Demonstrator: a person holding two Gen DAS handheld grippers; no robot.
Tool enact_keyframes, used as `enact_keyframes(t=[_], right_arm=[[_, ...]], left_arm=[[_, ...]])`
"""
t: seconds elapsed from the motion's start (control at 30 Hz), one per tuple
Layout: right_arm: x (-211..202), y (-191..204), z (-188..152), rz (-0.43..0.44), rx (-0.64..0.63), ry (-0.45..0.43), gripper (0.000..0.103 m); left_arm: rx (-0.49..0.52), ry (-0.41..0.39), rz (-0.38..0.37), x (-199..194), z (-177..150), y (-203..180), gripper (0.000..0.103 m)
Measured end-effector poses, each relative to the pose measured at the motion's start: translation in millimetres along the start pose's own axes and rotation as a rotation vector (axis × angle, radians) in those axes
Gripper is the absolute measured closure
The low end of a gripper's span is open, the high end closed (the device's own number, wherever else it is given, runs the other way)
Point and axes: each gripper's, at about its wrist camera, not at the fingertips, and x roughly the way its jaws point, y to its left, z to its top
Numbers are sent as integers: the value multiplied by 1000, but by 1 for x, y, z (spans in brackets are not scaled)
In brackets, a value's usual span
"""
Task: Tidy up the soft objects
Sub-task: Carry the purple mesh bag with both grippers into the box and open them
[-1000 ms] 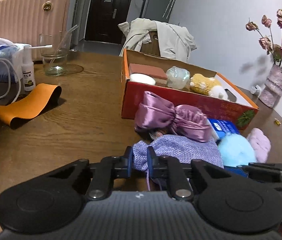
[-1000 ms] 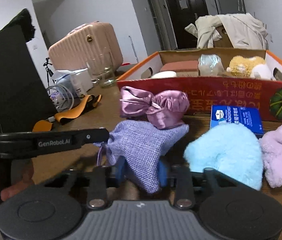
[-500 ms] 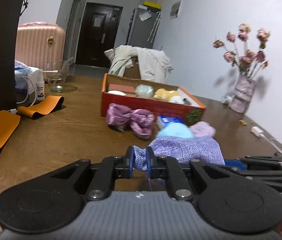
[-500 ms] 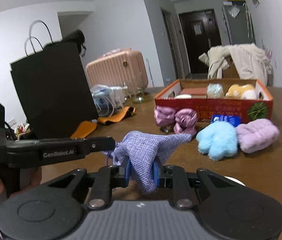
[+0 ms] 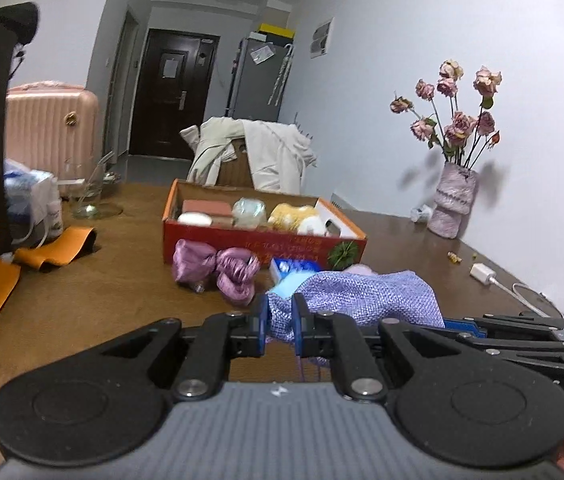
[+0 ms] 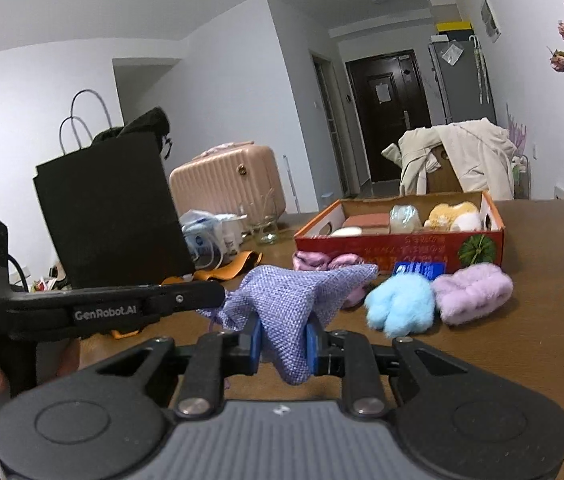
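On the brown bench [image 5: 94, 308] the red cardboard box [image 5: 250, 238] sits already part-filled with soft things, while a blue fluffy toy [image 6: 399, 306], a pink fluffy pouch [image 6: 471, 292] and a satin bow [image 5: 218, 268] lie loose in front of it — so the sorting looks mid-way. The step in hand is carrying the lavender woven pouch [image 6: 293, 300], held up off the bench between both tools: the left gripper [image 5: 280, 322] pinches one edge in its fingers and the right gripper [image 6: 283, 342] pinches the other end. Next, I judge, both must travel together forward over the box rim and then spread their fingers — releasing unevenly could leave the pouch draped on the wall.
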Motion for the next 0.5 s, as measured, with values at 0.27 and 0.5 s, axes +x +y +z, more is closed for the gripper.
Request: enact_keyframes(t=[0.27, 0.5], right_arm=[[42, -39, 62, -31, -58, -51, 82], [124, -105, 124, 6, 35, -4, 82]], left_arm=[[8, -29, -15, 72, 64, 0, 90], [33, 5, 1, 172, 124, 20, 90]])
